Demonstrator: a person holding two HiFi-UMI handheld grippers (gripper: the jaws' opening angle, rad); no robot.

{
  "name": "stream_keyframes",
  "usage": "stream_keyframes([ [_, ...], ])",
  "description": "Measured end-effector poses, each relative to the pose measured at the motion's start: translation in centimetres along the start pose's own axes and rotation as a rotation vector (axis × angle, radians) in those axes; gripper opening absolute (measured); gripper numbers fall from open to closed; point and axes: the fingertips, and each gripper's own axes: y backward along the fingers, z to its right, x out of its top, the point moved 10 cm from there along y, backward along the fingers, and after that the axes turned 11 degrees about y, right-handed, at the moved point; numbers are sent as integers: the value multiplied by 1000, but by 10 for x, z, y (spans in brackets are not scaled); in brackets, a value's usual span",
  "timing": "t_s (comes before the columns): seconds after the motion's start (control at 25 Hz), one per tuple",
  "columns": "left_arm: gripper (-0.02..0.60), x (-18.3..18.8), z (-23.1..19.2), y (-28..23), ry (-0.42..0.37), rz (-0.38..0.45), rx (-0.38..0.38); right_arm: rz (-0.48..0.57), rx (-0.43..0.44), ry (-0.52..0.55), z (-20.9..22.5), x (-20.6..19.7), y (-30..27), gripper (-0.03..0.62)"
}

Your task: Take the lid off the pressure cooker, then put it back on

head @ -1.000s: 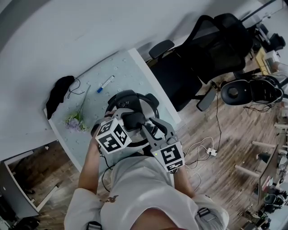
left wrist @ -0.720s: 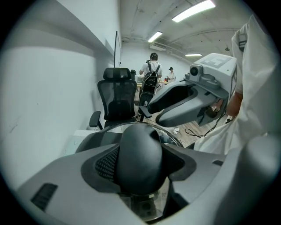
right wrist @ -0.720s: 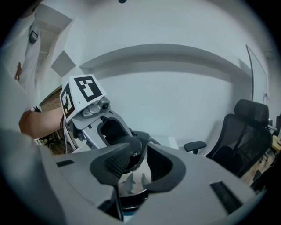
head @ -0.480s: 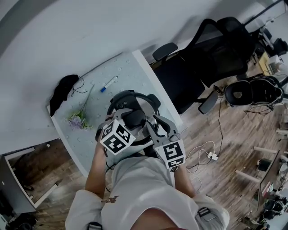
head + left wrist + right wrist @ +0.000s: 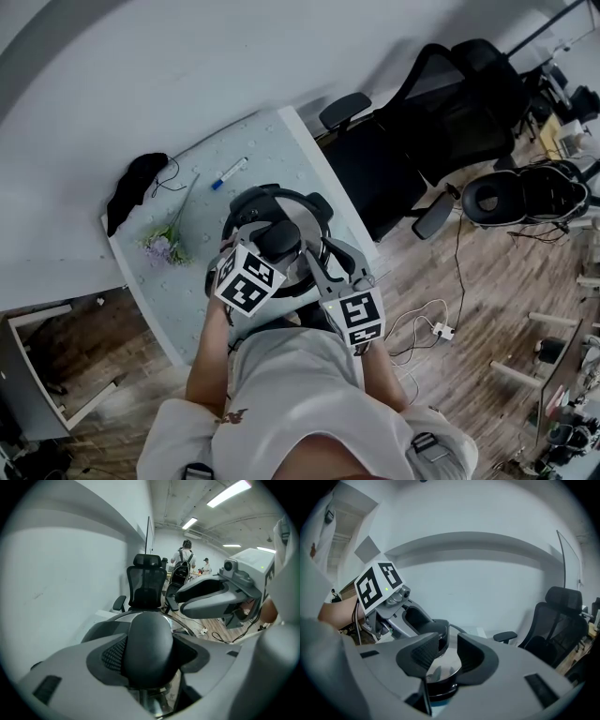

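Observation:
The pressure cooker (image 5: 307, 216) stands on the pale table (image 5: 272, 141) near its front edge. Its steel lid (image 5: 443, 670) has a black knob (image 5: 279, 239) on top. My left gripper (image 5: 272, 236) is shut on that knob; in the left gripper view the knob (image 5: 150, 634) fills the space between both pads of the gripper (image 5: 151, 655). My right gripper (image 5: 324, 255) reaches in from the right over the lid. Its jaws (image 5: 447, 653) stand slightly apart with only the lid's surface showing through the gap. The cooker's body is mostly hidden by both grippers.
A blue-capped marker (image 5: 229, 172), a sprig of flowers (image 5: 164, 246) and a black cloth with a cord (image 5: 131, 187) lie on the table's far side. Black office chairs (image 5: 441, 103) stand right of the table. Cables (image 5: 427, 314) trail on the wood floor.
The left gripper has rolled around the knob while keeping its hold; its marker cube now faces differently. The right gripper has hardly moved.

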Motion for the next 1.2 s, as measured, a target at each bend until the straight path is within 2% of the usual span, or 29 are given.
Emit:
stream_keyframes([
  [0.28, 289, -6, 5, 1, 27, 85, 68, 12, -22, 12, 2, -2, 9, 126],
  [0.48, 340, -8, 7, 10, 72, 220, 103, 33, -16, 29, -1, 0, 12, 127],
  [0.68, 326, -15, 14, 39, 53, 358, 164, 55, -11, 59, -7, 5, 15, 127],
  [0.84, 301, -32, 20, 60, 64, 434, 221, 59, -4, 75, -16, 8, 17, 127],
  [1.0, 287, -47, 26, 75, 85, 480, 257, 41, -4, 92, -26, 9, 20, 127],
  [1.2, 278, -61, 29, 83, 113, 482, 268, 40, -16, 107, -38, 12, 26, 127],
])
